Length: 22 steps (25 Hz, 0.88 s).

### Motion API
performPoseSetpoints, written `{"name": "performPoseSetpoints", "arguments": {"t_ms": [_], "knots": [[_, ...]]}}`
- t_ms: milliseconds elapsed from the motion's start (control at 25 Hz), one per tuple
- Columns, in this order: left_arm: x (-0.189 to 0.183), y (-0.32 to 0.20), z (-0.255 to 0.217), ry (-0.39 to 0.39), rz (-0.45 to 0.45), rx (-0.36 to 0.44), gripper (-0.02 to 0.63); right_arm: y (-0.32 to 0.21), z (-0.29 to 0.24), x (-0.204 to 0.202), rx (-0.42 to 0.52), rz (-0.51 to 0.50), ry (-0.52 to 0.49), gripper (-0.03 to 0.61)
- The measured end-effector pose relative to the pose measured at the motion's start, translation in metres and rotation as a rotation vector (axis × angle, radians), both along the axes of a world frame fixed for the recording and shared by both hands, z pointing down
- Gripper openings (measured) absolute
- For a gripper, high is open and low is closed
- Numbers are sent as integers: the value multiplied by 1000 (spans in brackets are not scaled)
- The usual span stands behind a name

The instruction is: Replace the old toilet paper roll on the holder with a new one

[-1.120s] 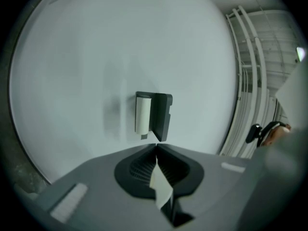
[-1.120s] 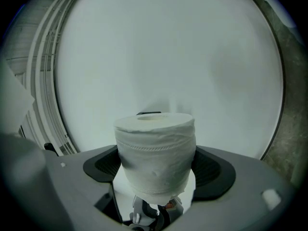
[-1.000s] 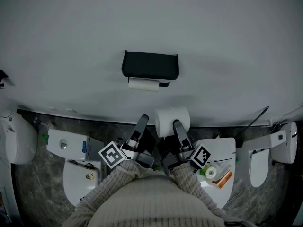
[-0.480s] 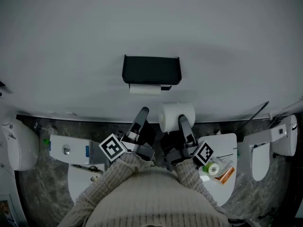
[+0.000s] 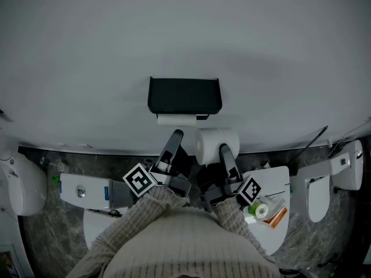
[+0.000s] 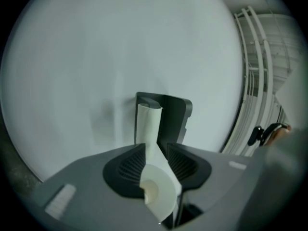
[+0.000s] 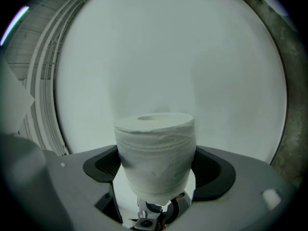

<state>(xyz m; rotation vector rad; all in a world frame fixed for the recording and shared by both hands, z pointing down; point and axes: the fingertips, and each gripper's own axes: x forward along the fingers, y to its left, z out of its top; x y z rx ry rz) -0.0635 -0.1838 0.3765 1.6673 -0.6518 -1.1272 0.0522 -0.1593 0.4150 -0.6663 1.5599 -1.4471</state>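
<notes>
A black holder [image 5: 184,95] hangs on the grey wall with the thin old roll [image 5: 177,119] under it. In the left gripper view the holder [image 6: 174,114] and old roll [image 6: 148,121] stand just ahead. A loose curl of paper [image 6: 159,191] runs from the old roll back between the jaws of my left gripper [image 5: 175,136] [image 6: 156,154]. Those jaws have just been opening and stand apart beside the paper. My right gripper [image 5: 223,150] [image 7: 156,170] is shut on the full new roll [image 5: 217,145] [image 7: 156,150], held right of and below the holder.
White toilet bowls sit at far left [image 5: 23,181] and far right [image 5: 342,175]. A white cistern [image 5: 84,189] is at lower left. A white lid [image 5: 278,181] at lower right carries a small green-white roll [image 5: 258,211] and an orange packet [image 5: 274,218]. The floor is dark stone.
Both grippers have moved up towards the holder, the new roll going with the right one. The left gripper's tip now sits just under the old roll.
</notes>
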Motion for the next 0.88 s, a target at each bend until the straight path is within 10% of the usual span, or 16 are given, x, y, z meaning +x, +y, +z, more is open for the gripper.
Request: {"name": "performPoseSetpoints", "arguments": {"t_ms": [880], "knots": [[-6, -44, 4, -7, -54, -26, 219, -18, 3, 16, 7, 38, -10, 445]]}}
